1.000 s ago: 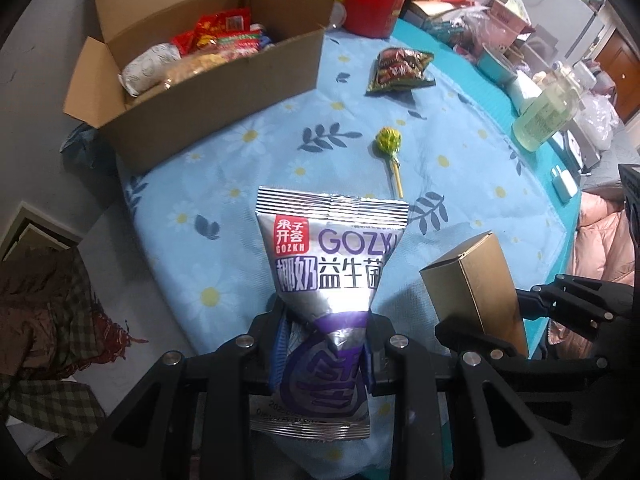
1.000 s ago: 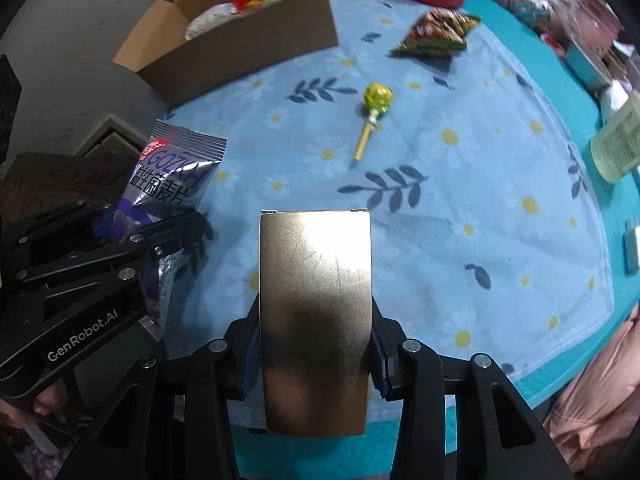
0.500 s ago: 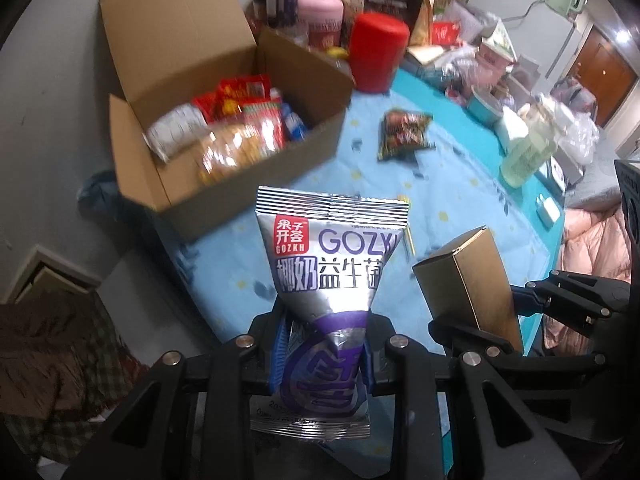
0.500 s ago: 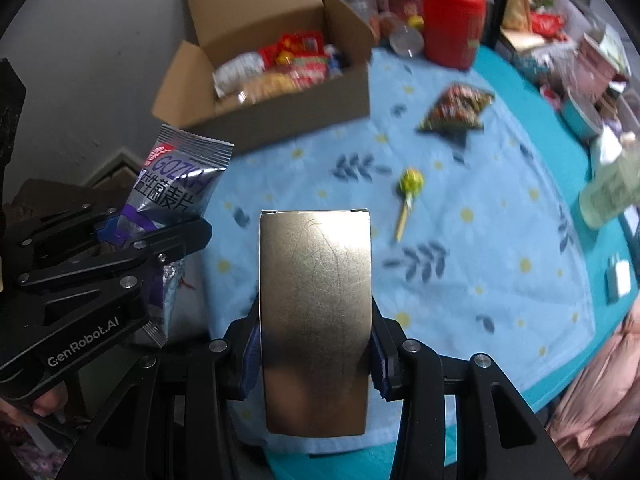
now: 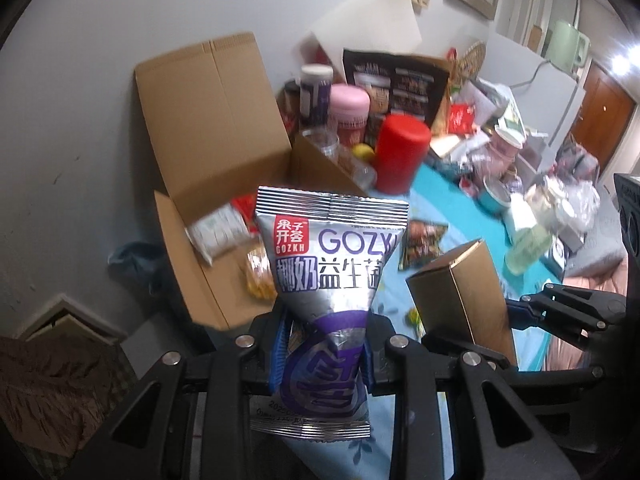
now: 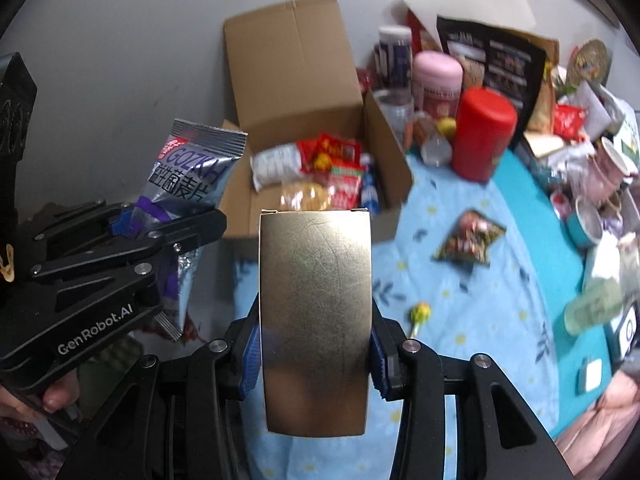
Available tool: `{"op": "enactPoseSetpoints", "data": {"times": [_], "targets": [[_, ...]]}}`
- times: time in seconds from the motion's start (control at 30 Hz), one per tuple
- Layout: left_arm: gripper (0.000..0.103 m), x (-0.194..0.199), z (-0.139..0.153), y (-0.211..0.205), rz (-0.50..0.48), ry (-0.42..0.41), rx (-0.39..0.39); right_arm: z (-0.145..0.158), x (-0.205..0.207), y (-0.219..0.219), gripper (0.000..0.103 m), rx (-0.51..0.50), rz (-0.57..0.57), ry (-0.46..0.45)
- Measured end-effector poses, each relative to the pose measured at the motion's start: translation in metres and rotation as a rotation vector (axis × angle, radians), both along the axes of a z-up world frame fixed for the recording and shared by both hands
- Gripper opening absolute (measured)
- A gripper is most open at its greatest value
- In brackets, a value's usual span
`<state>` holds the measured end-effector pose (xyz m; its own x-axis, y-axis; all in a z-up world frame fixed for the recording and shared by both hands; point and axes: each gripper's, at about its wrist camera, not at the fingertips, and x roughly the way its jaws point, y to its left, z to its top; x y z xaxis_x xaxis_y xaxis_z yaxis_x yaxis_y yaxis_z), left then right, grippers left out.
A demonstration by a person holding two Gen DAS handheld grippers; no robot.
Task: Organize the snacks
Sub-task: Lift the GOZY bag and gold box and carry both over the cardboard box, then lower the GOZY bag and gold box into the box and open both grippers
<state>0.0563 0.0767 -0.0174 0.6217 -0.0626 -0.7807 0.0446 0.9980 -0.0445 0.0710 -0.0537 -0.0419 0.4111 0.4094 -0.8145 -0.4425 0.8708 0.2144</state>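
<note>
Both my hands have risen, and the open brown cardboard box (image 6: 320,128) of snacks now lies ahead. My left gripper (image 5: 323,354) clenches the silver-and-purple foil snack packet (image 5: 328,264); my right gripper (image 6: 316,354) grasps the upright gold cardboard carton (image 6: 315,300). Farther right, a lollipop (image 6: 419,314) lies on the blue flowered tablecloth (image 6: 480,312).

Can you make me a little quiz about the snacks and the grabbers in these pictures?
1. True or false: the left gripper is shut on the silver snack bag.
2. What does the right gripper hold? A) gold box B) lollipop C) red canister
3. Fill in: the cardboard box stands ____, with snacks inside.

Key: 1 true; 2 A; 3 open
</note>
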Motion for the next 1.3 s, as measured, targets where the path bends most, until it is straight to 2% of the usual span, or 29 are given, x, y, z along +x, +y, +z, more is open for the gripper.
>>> {"op": "enactPoseSetpoints", "data": {"times": [0.3, 0.63, 0.93, 1.1, 1.3], "targets": [[0.029, 0.039, 0.023, 0.021, 0.030, -0.060, -0.008, 0.027, 0.045, 0.014, 0.043, 0.017, 0.008, -0.080], [0.029, 0.096, 0.024, 0.053, 0.067, -0.072, -0.002, 0.033, 0.107, 0.037, 0.043, 0.037, 0.013, -0.105], [0.029, 0.150, 0.009, 0.079, 0.105, -0.060, 0.018, 0.018, 0.165, 0.070, 0.043, 0.041, 0.034, -0.110], [0.029, 0.176, -0.009, 0.091, 0.120, -0.033, 0.020, 0.000, 0.192, 0.084, 0.043, 0.030, 0.036, -0.103], [0.029, 0.201, -0.041, 0.099, 0.126, 0.018, 0.060, -0.027, 0.215, 0.099, 0.043, 0.003, 0.043, -0.083]]}}
